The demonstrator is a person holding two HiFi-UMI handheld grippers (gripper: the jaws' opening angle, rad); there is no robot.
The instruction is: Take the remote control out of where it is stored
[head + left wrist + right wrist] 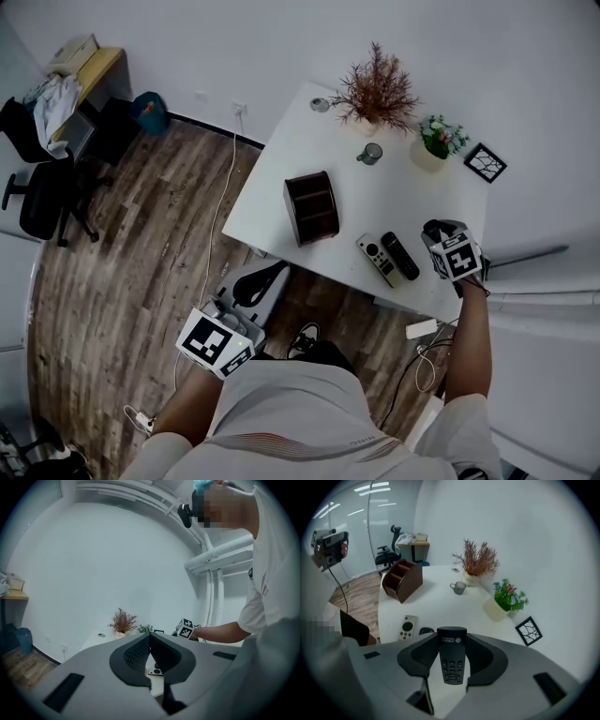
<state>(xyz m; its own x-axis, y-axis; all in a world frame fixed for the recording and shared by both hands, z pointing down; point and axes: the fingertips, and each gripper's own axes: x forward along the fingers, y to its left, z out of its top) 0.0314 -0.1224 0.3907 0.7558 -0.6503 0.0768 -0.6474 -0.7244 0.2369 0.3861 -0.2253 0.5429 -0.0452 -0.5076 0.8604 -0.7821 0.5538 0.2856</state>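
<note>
Well, above the white bench [281, 178], clear of the brown storage box [311, 206], the right gripper [452, 638] clamps the black remote control [452, 663] between part-open jaws, while the left gripper [150, 636] is closed, empty. Held by its smooth sides and pointing downward, it could slip onto the bench. A dark object [425, 631] beside the pale remote [408, 627] is mostly hidden.

On the surface [281, 178], the wider remote [378, 260] lies beside the slimmer remote [400, 255], right of the organizer [312, 207]; the mug [370, 154] stands behind.
</note>
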